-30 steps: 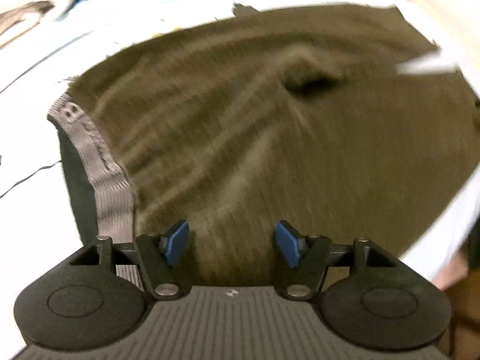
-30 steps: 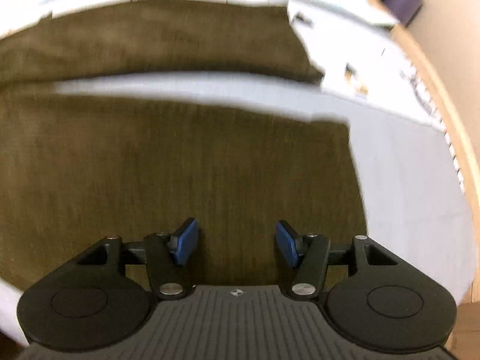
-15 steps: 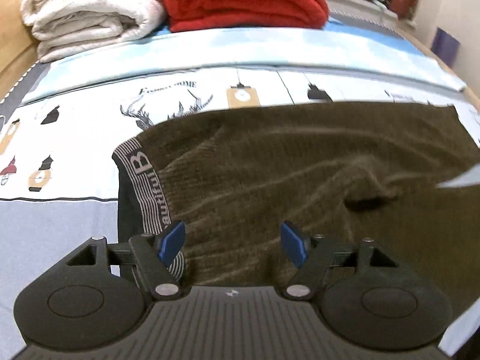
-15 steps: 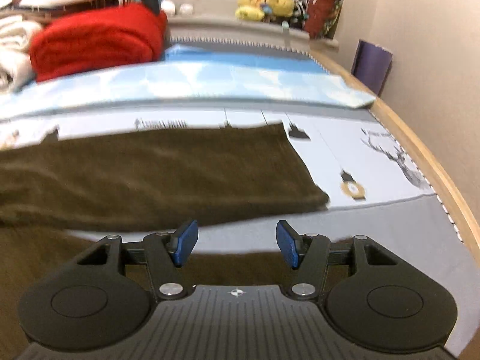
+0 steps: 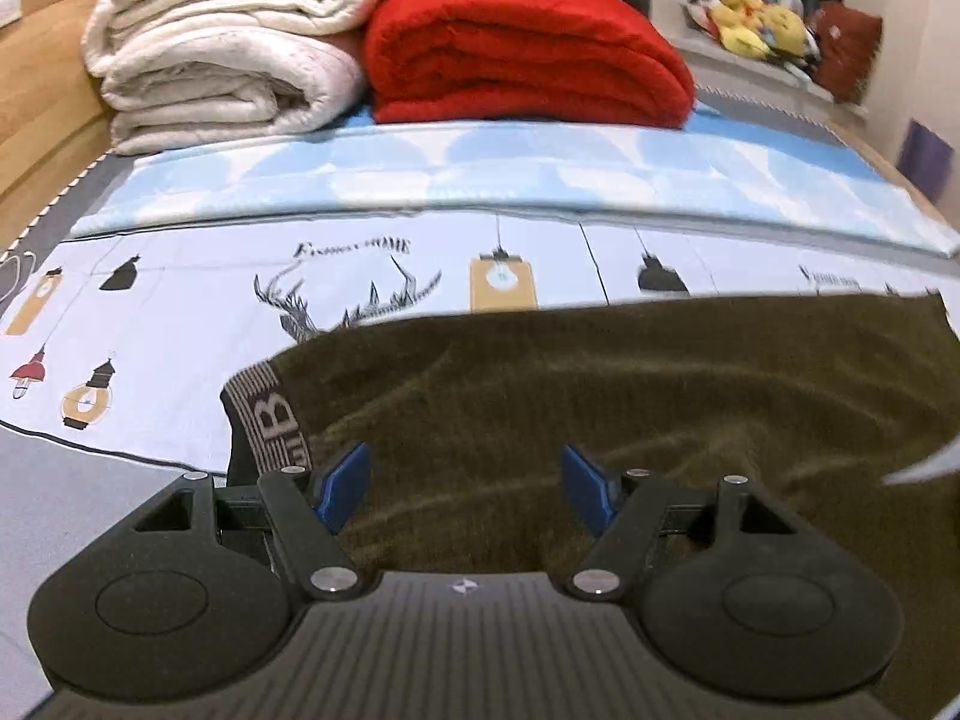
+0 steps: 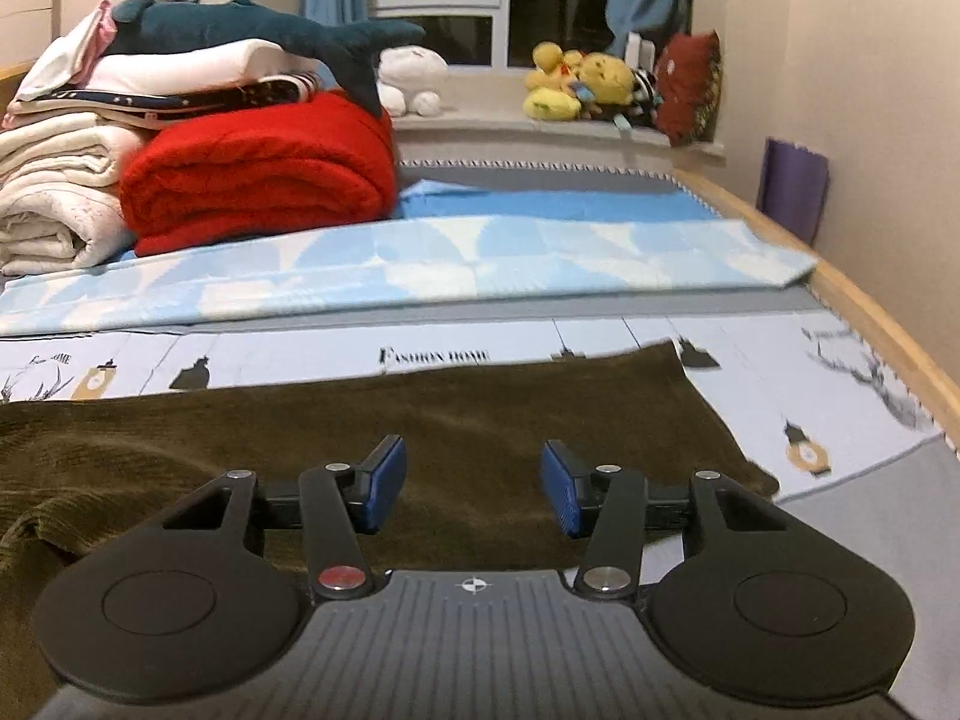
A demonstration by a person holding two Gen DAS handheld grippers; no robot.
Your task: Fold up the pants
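Observation:
Olive-brown corduroy pants (image 5: pixel 630 396) lie spread across the patterned bed sheet. Their grey striped waistband (image 5: pixel 270 420) with a large letter B is at the left. My left gripper (image 5: pixel 465 489) is open and empty, over the pants just right of the waistband. In the right wrist view the pant leg (image 6: pixel 480 414) runs rightward to its hem (image 6: pixel 720 420). My right gripper (image 6: pixel 474 492) is open and empty above the leg near the hem.
A folded red blanket (image 5: pixel 528 54) and rolled white blankets (image 5: pixel 222 60) are stacked at the far side of the bed. A light blue quilt (image 6: pixel 420 264) lies behind the pants. A wooden bed edge (image 6: pixel 870 312) and wall are to the right. Plush toys (image 6: pixel 588 84) sit on the windowsill.
Both grippers have tilted up and drawn back from looking down on the pants to looking across the bed. Both stayed open and empty.

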